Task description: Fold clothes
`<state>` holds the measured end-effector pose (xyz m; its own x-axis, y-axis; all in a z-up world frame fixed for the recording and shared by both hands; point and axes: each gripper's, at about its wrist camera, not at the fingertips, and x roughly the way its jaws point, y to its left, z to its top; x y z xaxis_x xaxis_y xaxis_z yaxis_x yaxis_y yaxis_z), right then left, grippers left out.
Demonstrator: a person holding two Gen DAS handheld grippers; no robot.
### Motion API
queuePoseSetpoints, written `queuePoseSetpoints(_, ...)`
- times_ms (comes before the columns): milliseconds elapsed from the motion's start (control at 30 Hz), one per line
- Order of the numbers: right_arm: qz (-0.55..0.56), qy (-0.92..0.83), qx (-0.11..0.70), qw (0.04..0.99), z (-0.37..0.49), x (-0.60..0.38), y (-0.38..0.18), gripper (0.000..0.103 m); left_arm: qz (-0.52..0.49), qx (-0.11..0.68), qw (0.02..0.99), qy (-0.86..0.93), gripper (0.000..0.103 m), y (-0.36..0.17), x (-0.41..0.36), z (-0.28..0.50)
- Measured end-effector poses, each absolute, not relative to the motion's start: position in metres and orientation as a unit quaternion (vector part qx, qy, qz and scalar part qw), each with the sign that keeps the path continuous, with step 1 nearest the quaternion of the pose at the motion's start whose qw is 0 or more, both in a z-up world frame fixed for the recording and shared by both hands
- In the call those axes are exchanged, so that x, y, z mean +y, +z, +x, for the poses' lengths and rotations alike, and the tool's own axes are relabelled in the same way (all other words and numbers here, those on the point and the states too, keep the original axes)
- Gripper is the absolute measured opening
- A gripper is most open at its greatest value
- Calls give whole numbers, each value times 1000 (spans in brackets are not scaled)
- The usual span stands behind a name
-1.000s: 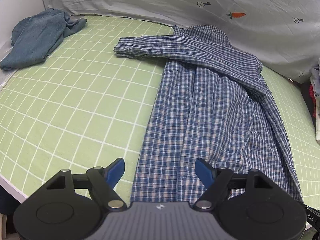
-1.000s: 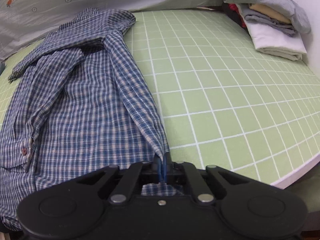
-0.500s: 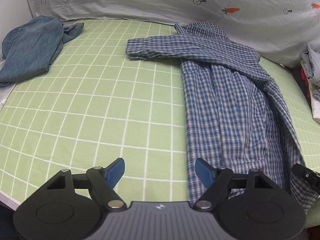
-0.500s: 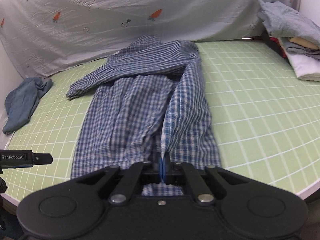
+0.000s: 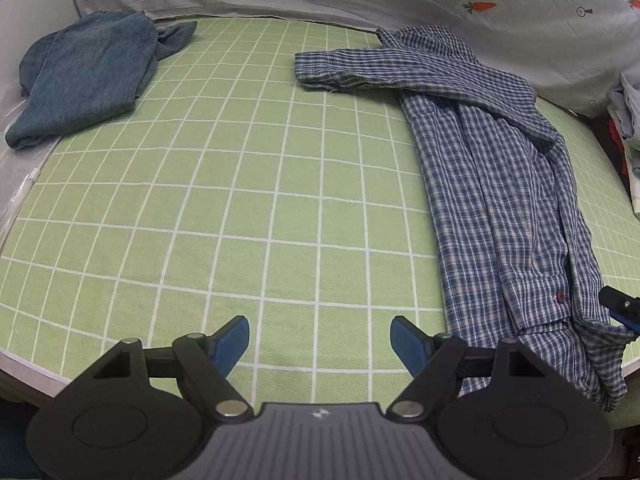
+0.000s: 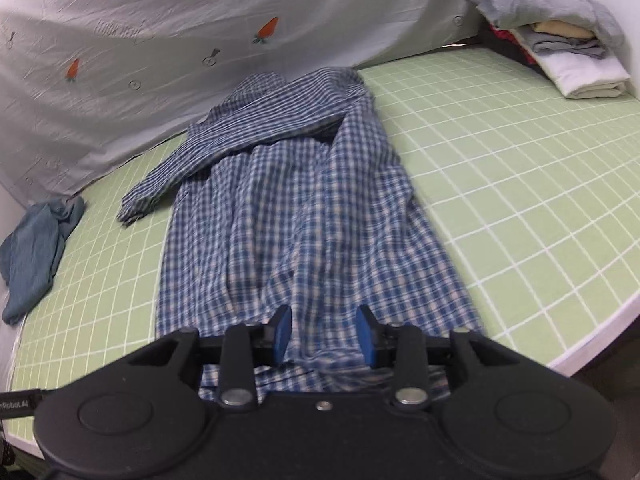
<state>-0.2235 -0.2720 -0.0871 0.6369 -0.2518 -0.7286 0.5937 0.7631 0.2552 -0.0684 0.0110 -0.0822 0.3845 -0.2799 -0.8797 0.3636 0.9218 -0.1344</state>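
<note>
Blue-and-white checked cotton, the shirt (image 6: 304,216) lies lengthwise on the green grid-patterned sheet (image 5: 248,208) that covers the bed, its collar towards the far grey backdrop cloth (image 6: 168,20) printed with small carrots. One sleeve (image 5: 384,70) is folded across the chest and reaches out to the left onto bare sheet. The right side of the shirt is doubled over the body, and the hem at the near edge is rumpled and hangs slightly over the bed's front edge.

The right tongs (image 6: 324,330) hover just above that hem with their blue pads apart and nothing between them; the checked cloth shows through the gap. The picture from this side is a little blurred. The left tongs (image 5: 320,344) are spread wide over bare sheet, well to the left of the shirt, and hold nothing.

A crumpled blue denim garment (image 5: 88,80) sits at the far left corner of the bed, well apart from the shirt. At the far right corner a stack of folded clothes (image 6: 560,48) rests against the wall, with a grey piece on top and a white one at the bottom.
</note>
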Motion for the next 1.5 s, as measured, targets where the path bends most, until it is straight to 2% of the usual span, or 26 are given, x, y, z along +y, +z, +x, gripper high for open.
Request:
queuePoseSetpoints(300, 245, -280, 421, 827, -227, -283, -121, 38, 30, 531, 828, -177, 79, -87, 25, -73)
queuePoseSetpoints(500, 178, -227, 447, 847, -208, -256, -114, 41, 11, 537, 830, -151, 79, -88, 29, -69)
queuePoseSetpoints(633, 165, -214, 431, 861, -203, -259, -102, 68, 9, 537, 829, -156, 80, -88, 15, -66)
queuePoseSetpoints(667, 167, -217, 425, 863, -203, -262, -100, 70, 8, 536, 829, -157, 80, -88, 11, -66)
queuePoseSetpoints(800, 160, -228, 412, 868, -202, -279, -94, 94, 10, 533, 830, -165, 84, -86, -10, -59)
queuePoseSetpoints(833, 155, -230, 410, 869, -201, -284, -93, 97, 10, 532, 831, -166, 84, -85, -16, -57)
queuePoseSetpoints(1000, 140, -231, 400, 876, -195, -310, -89, 102, 3, 525, 836, -157, 84, -81, -43, -44)
queuePoseSetpoints(1233, 104, -227, 406, 879, -162, -359, -78, 103, -12, 525, 841, -125, 84, -74, -80, -11)
queuePoseSetpoints(1500, 119, -209, 378, 894, -92, -420, -72, 103, -30, 516, 853, -72, 84, -76, -94, 60)
